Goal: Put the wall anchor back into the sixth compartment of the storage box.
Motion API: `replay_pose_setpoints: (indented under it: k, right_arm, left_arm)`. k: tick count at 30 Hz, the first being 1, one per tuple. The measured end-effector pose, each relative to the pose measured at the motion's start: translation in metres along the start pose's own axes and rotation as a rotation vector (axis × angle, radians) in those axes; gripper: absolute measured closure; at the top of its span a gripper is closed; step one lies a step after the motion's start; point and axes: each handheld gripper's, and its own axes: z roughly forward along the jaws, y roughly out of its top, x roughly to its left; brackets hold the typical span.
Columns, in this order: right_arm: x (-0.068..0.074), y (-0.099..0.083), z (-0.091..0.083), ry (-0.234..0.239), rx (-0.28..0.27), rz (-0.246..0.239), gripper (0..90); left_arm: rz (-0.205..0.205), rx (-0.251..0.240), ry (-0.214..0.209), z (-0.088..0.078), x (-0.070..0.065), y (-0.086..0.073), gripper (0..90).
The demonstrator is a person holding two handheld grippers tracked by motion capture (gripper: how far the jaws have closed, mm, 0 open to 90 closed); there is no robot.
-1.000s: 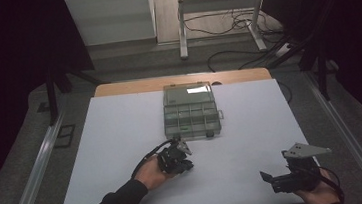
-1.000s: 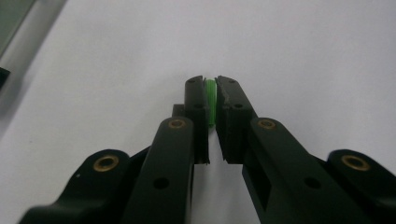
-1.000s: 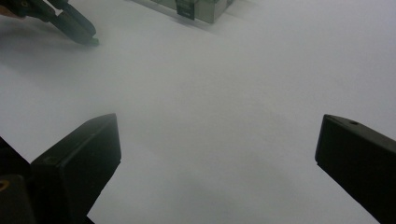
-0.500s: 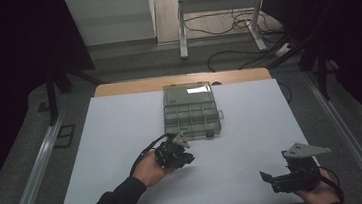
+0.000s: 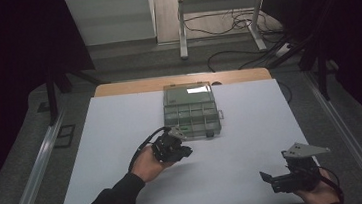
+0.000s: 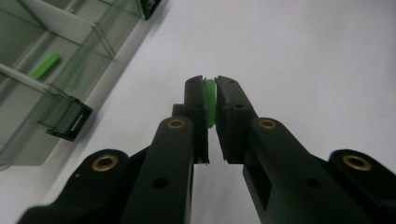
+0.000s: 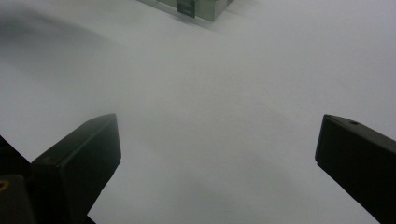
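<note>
Left gripper (image 6: 211,100) pinches a green disc (image 6: 210,95); carry it level over the box (image 5: 191,111). Release only above 1 compartment. Right gripper (image 7: 217,154) idles, jaws wide apart.

The green piece (image 6: 210,100) is mostly hidden between the jaws of the left hand-held gripper (image 6: 211,93), so its shape cannot be told. The box (image 6: 44,70) is cut off by the picture's left edge, its green stick (image 6: 45,65) blurred.

No legible text or labels (none anywhere)
</note>
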Motion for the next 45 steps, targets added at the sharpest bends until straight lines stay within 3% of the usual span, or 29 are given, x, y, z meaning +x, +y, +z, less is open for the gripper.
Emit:
replay_pose_setpoints:
  k: [24, 32, 45]
  right_arm:
    - [-0.001, 0.000, 0.001, 0.004, 0.009, 0.008, 0.1]
    - [-0.001, 0.000, 0.001, 0.003, 0.008, 0.009, 0.2]
    - [-0.001, 0.000, 0.001, 0.006, 0.010, 0.007, 0.2]
  left_arm:
    - [-0.050, -0.043, 0.072, -0.017, 0.022, 0.017, 84.2]
    - [-0.071, -0.055, 0.093, -0.023, 0.035, 0.023, 84.2]
    - [-0.121, -0.067, 0.112, -0.010, 0.057, 0.030, 84.1]
